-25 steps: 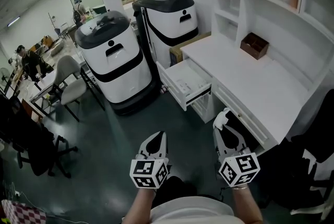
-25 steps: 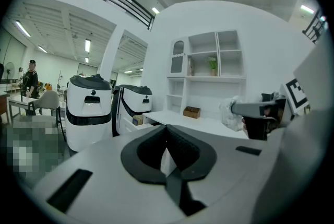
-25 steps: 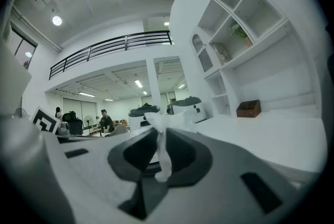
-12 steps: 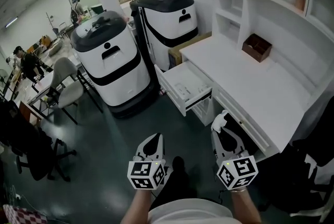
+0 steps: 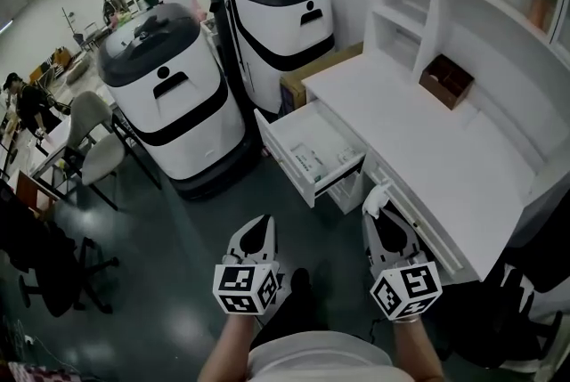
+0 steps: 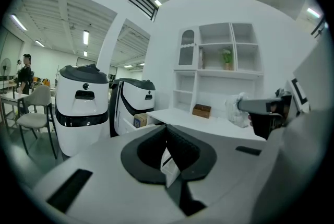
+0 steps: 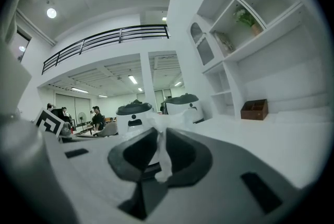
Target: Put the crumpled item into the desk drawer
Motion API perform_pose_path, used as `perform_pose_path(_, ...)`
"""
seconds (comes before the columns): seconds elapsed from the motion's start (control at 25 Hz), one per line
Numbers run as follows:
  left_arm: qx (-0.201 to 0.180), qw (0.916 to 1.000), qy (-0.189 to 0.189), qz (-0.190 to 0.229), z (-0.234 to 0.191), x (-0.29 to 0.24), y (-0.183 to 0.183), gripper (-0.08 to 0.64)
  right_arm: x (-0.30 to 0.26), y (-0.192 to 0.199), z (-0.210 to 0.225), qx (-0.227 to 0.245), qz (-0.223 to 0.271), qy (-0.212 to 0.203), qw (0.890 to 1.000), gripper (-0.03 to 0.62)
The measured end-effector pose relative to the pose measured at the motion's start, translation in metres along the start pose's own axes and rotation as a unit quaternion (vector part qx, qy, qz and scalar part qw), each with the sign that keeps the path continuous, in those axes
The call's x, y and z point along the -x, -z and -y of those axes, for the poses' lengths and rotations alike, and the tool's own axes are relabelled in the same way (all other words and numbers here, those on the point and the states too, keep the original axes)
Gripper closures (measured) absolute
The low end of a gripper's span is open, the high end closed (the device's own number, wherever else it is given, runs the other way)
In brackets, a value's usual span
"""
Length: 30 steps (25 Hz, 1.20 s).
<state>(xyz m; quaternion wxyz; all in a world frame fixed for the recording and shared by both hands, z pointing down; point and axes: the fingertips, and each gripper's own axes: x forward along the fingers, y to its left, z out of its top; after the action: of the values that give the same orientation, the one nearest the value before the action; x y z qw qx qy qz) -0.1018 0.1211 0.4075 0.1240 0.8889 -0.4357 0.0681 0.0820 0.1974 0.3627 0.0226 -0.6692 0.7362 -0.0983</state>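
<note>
The crumpled item [image 5: 375, 198] is a white wad of tissue pinched in my right gripper [image 5: 378, 209], which is shut on it just off the white desk's [image 5: 445, 159] front edge. In the right gripper view the crumpled tissue [image 7: 161, 159] hangs between the dark pads of the right gripper [image 7: 159, 152]. The desk drawer [image 5: 278, 149] stands pulled open ahead and to the left of that gripper, with some flat printed things inside. My left gripper [image 5: 264, 223] floats over the dark floor, tips together and empty. The left gripper [image 6: 168, 157] looks toward the desk, with the tissue [image 6: 236, 109] at its right.
Two big white-and-black machines [image 5: 165, 104] [image 5: 280, 24] stand left of the drawer. A brown box [image 5: 446, 79] sits at the desk's back under the white shelves. A chair [image 5: 93, 140] and people at tables are far left. A cardboard box [image 5: 312, 77] sits beside the desk.
The view has closed in on the desk and the open drawer, which now lie nearer. Both grippers keep their pose, and the tissue stays in the right one.
</note>
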Motion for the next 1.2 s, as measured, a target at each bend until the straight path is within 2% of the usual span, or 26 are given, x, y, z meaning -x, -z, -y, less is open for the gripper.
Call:
perform_pose_path(0.64,-0.007,0.9994,0.034,0.002,-0.074,-0.12,-0.052,0.566,-0.133,-0.036,0.016,0.001,0.009,0.025,1.0,0.534)
perform_pose_path(1.2,0.002,0.9993,0.037,-0.003,-0.103,-0.156,-0.057,0.567,-0.175,-0.06,0.022,0.009,0.038,0.035,0.999,0.534)
